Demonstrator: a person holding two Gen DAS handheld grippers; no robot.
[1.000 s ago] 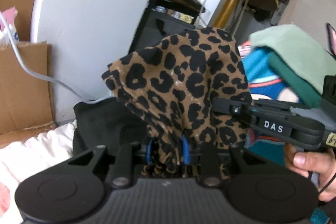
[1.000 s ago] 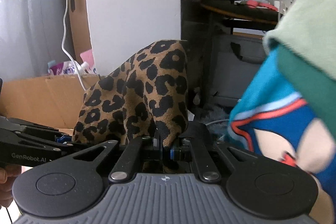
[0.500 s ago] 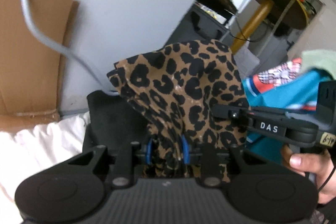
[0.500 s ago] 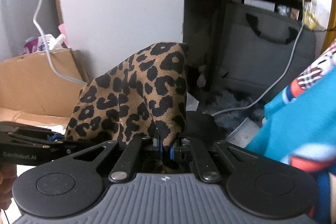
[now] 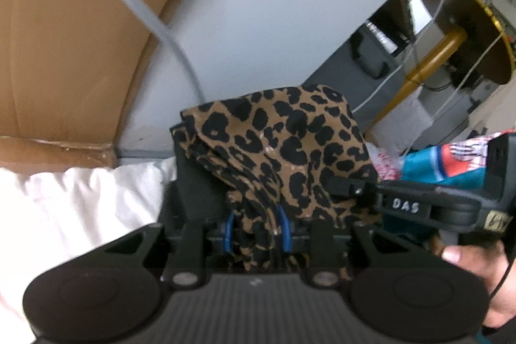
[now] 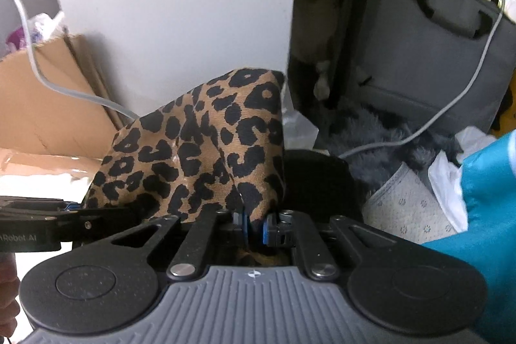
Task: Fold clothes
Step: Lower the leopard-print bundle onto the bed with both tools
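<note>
A leopard-print cloth (image 5: 290,144) hangs bunched between both grippers. My left gripper (image 5: 256,231) has its blue pads on a thick wad of the cloth, and its jaws are easing open a little. In the right wrist view the same cloth (image 6: 200,144) rises as a peak from my right gripper (image 6: 254,228). Those jaws are opening, with a thin fold still pinched between the pads. One finger of the right gripper (image 5: 403,205) shows beside the cloth, with a person's hand (image 5: 477,273) behind it. A finger of the left gripper (image 6: 48,224) reaches in from the left edge.
White bedding (image 5: 80,199) lies below left, with a cardboard box (image 5: 64,54) and a white panel (image 5: 290,5) behind. A grey cable (image 5: 154,21) hangs across them. A black object (image 6: 316,176) sits under the cloth. To the right are a teal garment (image 6: 483,182), a grey case (image 6: 435,54) and a dark fluffy rug (image 6: 371,150).
Both grippers have sunk with the cloth and now look further down. The pale green garment has left both views. The right pads stand slightly wider apart.
</note>
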